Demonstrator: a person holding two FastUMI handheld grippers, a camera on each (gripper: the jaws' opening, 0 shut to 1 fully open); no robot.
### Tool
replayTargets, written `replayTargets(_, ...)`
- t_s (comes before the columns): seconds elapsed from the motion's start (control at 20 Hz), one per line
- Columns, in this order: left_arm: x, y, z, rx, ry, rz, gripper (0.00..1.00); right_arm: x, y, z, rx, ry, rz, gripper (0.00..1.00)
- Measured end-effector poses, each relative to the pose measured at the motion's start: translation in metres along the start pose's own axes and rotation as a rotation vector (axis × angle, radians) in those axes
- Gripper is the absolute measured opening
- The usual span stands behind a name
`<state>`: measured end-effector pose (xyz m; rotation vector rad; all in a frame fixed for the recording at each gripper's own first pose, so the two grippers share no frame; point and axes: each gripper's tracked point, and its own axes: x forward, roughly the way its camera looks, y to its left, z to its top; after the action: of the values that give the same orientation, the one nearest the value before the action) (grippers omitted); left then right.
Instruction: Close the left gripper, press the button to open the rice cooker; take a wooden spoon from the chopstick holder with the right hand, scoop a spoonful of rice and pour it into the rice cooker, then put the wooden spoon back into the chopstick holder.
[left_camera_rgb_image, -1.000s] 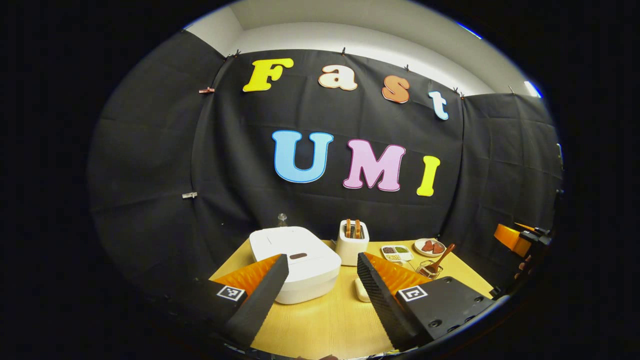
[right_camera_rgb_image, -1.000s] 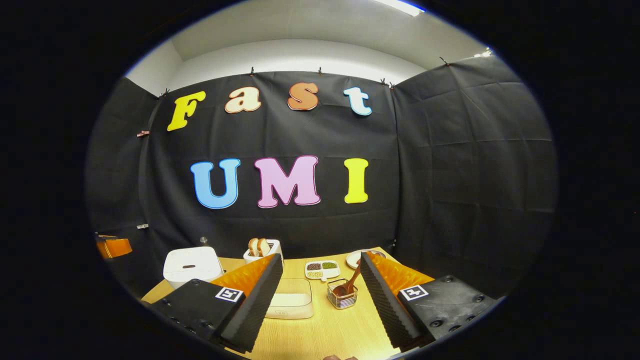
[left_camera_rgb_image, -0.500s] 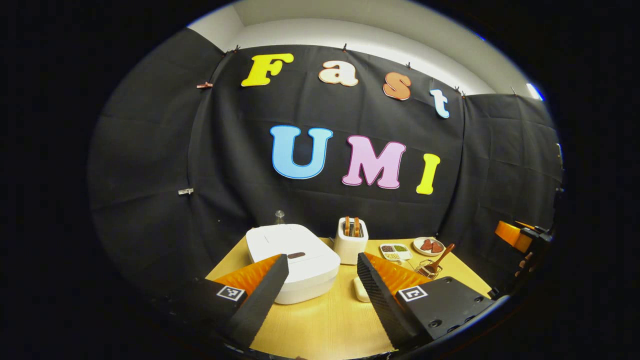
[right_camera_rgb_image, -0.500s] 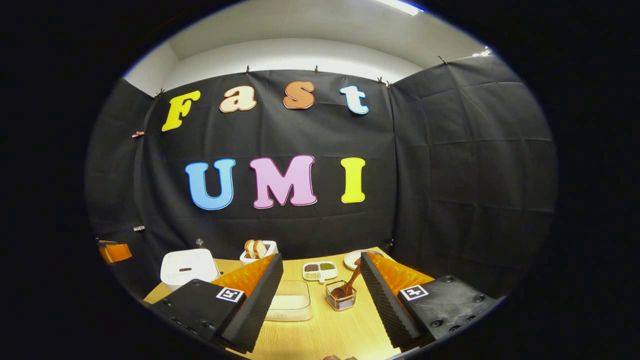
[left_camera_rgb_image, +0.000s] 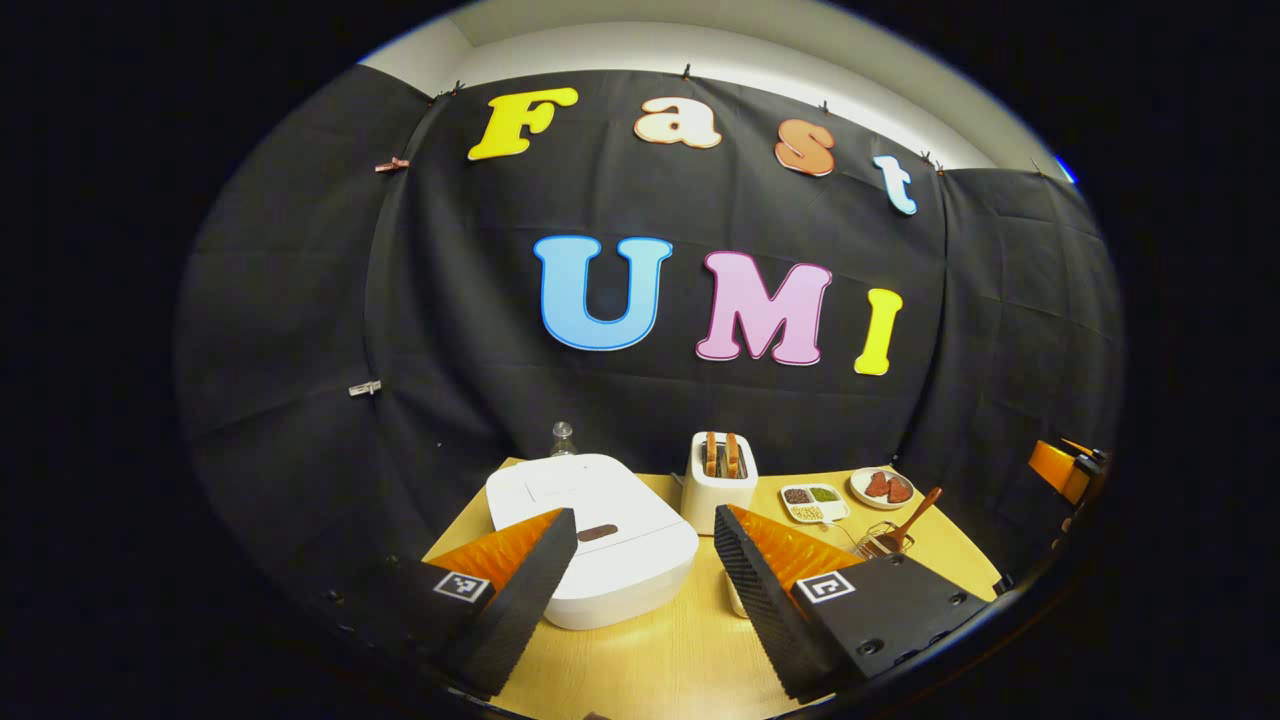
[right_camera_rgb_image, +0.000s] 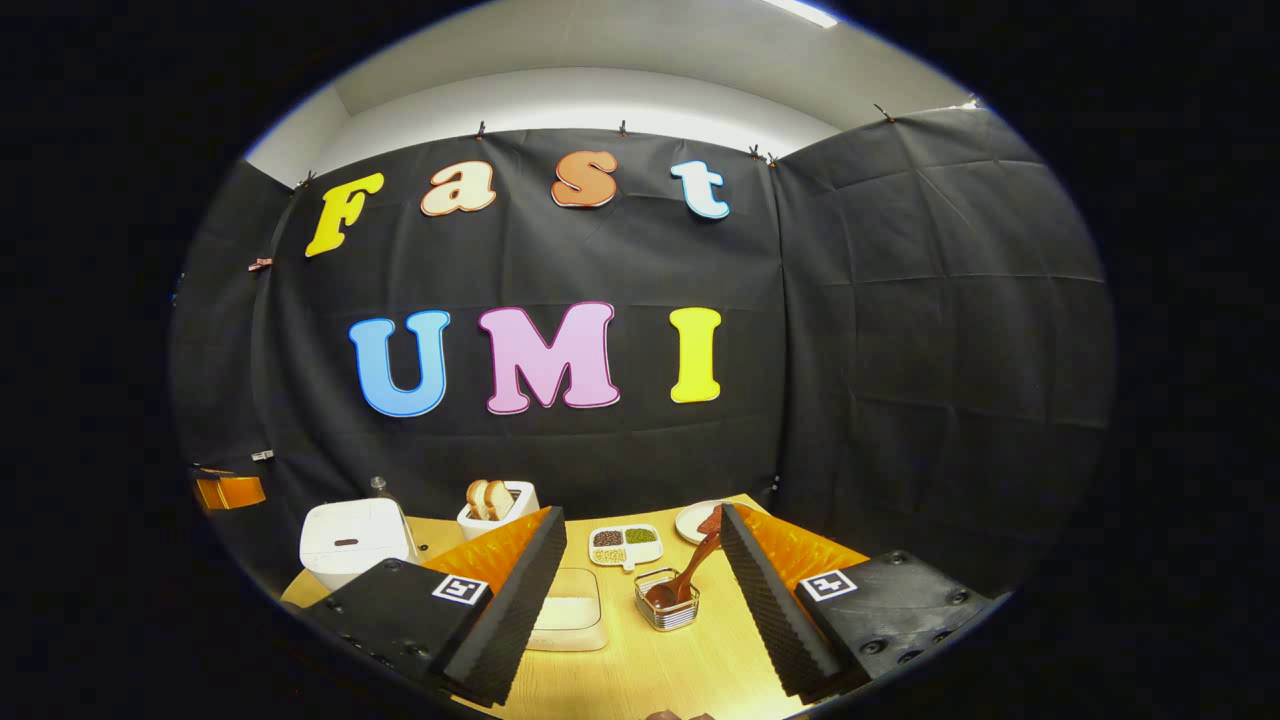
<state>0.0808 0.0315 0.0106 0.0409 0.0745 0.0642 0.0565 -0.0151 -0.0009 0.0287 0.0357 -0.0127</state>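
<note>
A white rice cooker (left_camera_rgb_image: 598, 540) sits lid-down on the wooden table (left_camera_rgb_image: 660, 660), its dark button (left_camera_rgb_image: 597, 533) on the front of the lid. My left gripper (left_camera_rgb_image: 645, 600) hovers open just in front of it, with nothing held. In the right gripper view the rice cooker (right_camera_rgb_image: 350, 540) is at the far left. A wooden spoon (right_camera_rgb_image: 690, 575) leans in the wire chopstick holder (right_camera_rgb_image: 668, 610). A clear box of rice (right_camera_rgb_image: 567, 618) lies left of the holder. My right gripper (right_camera_rgb_image: 645, 605) is open, above the near table edge, holder between its fingers farther off.
A white toaster (left_camera_rgb_image: 718, 482) with bread stands behind the cooker. A divided dish of beans (left_camera_rgb_image: 812, 503) and a plate (left_camera_rgb_image: 882, 487) sit at the back right. A small glass bottle (left_camera_rgb_image: 562, 437) stands behind the cooker. The other gripper (left_camera_rgb_image: 1065, 470) shows at the right edge.
Both grippers have drifted forward and a little lower; the cooker looks larger in the left view, and the holder sits nearer between the right fingers. Both stayed open.
</note>
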Motion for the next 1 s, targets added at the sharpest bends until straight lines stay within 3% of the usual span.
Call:
replayTargets(0.1, 0.017, 0.004, 0.000, -0.032, 0.015, 0.005, 0.92, 0.012, -0.005, -0.002, -0.012, 0.011, 0.008, 0.97)
replayTargets(0.2, 0.035, 0.012, -0.002, -0.065, 0.034, 0.023, 0.72, 0.024, -0.011, -0.004, -0.025, 0.018, 0.015, 0.97)
replayTargets(0.7, 0.119, 0.045, -0.048, -0.161, 0.179, 0.088, 0.20, 0.083, -0.025, -0.026, -0.055, 0.066, 0.061, 0.97)
replayTargets(0.85, 0.137, 0.052, -0.060, -0.176, 0.210, 0.097, 0.10, 0.096, -0.029, -0.036, -0.062, 0.090, 0.065, 0.98)
replayTargets(1.0, 0.157, 0.054, -0.076, -0.199, 0.246, 0.104, 0.07, 0.107, -0.032, -0.046, -0.062, 0.116, 0.068, 0.97)
